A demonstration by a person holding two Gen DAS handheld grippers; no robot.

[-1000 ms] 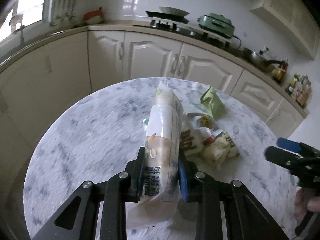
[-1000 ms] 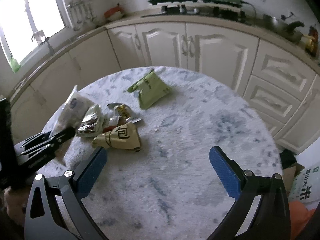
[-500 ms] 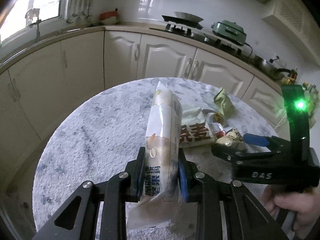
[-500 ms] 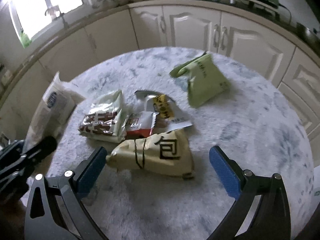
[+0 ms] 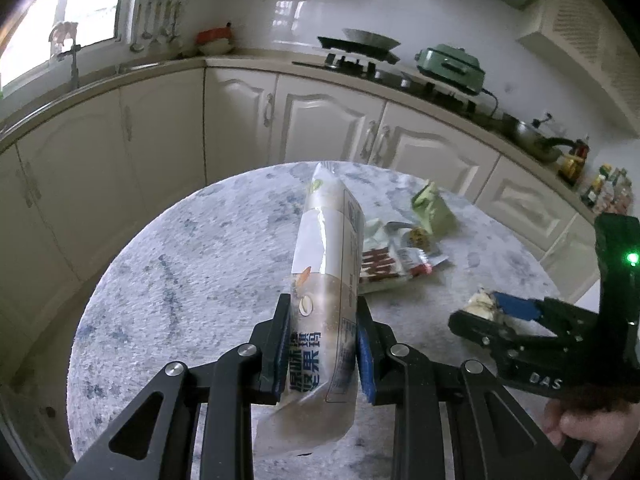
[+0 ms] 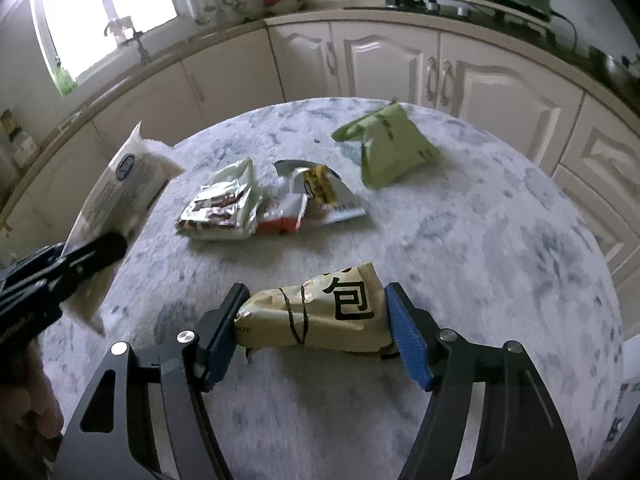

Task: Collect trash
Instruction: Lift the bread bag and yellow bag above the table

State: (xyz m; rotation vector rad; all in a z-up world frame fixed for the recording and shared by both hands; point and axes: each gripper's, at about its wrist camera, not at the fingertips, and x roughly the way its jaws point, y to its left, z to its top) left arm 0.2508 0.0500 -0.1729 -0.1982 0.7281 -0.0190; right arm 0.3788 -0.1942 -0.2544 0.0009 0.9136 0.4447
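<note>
My left gripper is shut on a tall white snack bag, which it holds upright over the round marble table. In the right wrist view the same bag sits at the left in the left gripper. My right gripper is low over the table and its jaws are closing. A tan packet with a black character lies between them, and both pads touch its ends. The left wrist view shows the right gripper at the right, held by a hand.
More trash lies mid-table: a green packet, a silver and brown wrapper, a red and white wrapper and a torn silver wrapper. White cabinets and a counter with a stove curve behind the table.
My right gripper came forward and down over the tan packet, and its jaws narrowed from wide open onto the packet's ends. The left gripper kept the bag and shifted slightly.
</note>
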